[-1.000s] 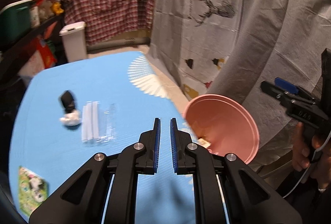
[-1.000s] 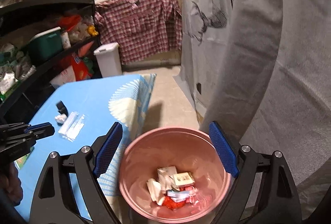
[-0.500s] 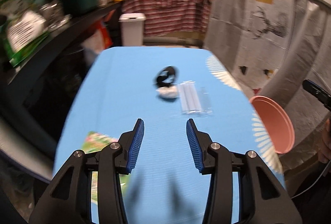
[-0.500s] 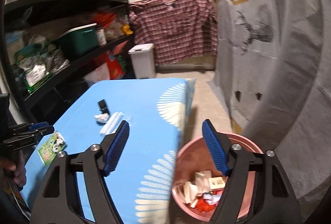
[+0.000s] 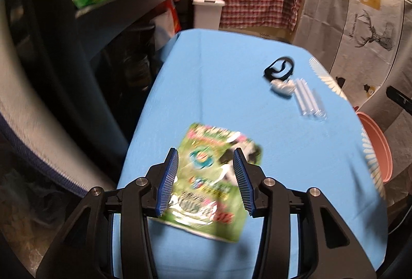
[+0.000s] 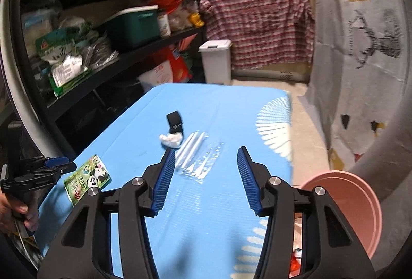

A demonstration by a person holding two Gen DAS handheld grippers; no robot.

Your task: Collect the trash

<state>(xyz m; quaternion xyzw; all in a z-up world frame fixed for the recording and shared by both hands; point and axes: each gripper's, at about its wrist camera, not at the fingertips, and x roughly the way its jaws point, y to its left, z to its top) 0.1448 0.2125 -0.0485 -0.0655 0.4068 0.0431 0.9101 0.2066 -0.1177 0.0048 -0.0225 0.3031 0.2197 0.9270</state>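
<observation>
1. We see a blue table [image 5: 211, 88] in a cluttered storage room, with dark shelving on the left and a plaid cloth hanging at the back.
2. Our left gripper [image 5: 204, 176] hangs over a green snack wrapper [image 5: 206, 212] that lies flat near the table's near-left edge. Its jaws stand apart, with the wrapper showing between and beneath them, and the pads do not press on it. These jaws have just been opening.
3. Our right gripper [image 6: 206, 176] points over the middle of the table. Its jaws are apart with nothing between them, and they have just been closing.
4. Ahead of the right gripper lies a clear plastic sleeve of white sticks [image 6: 195, 155]. Just beyond it sits a crumpled white wad [image 6: 170, 140], touching a small black object [image 6: 174, 121].
5. A pink bucket [image 6: 352, 204] stands beside the table's right edge, lower than the tabletop, with bits of trash visible inside.
6. In the right wrist view, a hand [image 6: 15, 212] grips the left gripper's handle at the far left.
7. A white lidded bin [image 6: 215, 60] stands on the floor beyond the table.
</observation>
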